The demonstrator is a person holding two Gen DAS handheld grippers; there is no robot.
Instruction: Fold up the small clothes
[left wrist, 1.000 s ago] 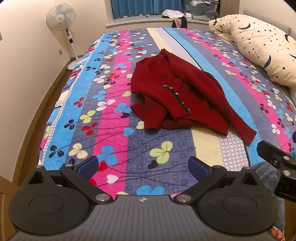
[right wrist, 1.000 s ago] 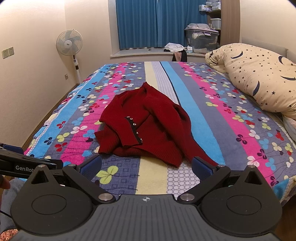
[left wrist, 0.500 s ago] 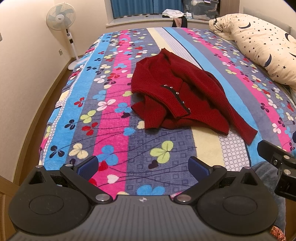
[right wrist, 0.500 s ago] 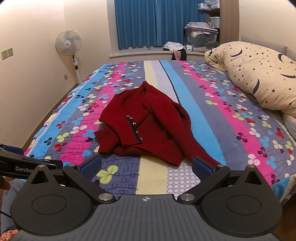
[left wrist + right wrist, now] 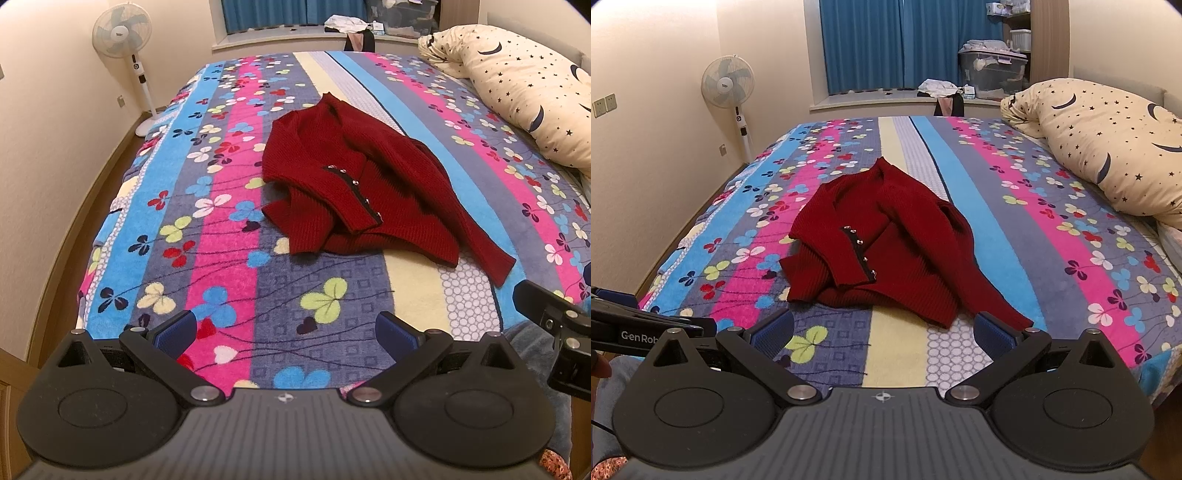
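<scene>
A small dark red knit cardigan (image 5: 365,192) with a black button strip lies crumpled on the striped floral bedspread (image 5: 221,221), one sleeve stretched toward the near right. It also shows in the right wrist view (image 5: 886,251). My left gripper (image 5: 286,332) is open and empty over the bed's near edge, well short of the cardigan. My right gripper (image 5: 884,332) is open and empty, its right fingertip (image 5: 993,332) close to the sleeve's cuff. Each gripper shows at the edge of the other's view.
A cream duvet with stars and moons (image 5: 1108,147) lies along the bed's right side. A standing fan (image 5: 729,85) stands by the left wall. Blue curtains and storage boxes (image 5: 991,72) are at the far window ledge. The floor drops off left of the bed.
Both grippers have barely shifted; the cardigan lies as before. Both stay open.
</scene>
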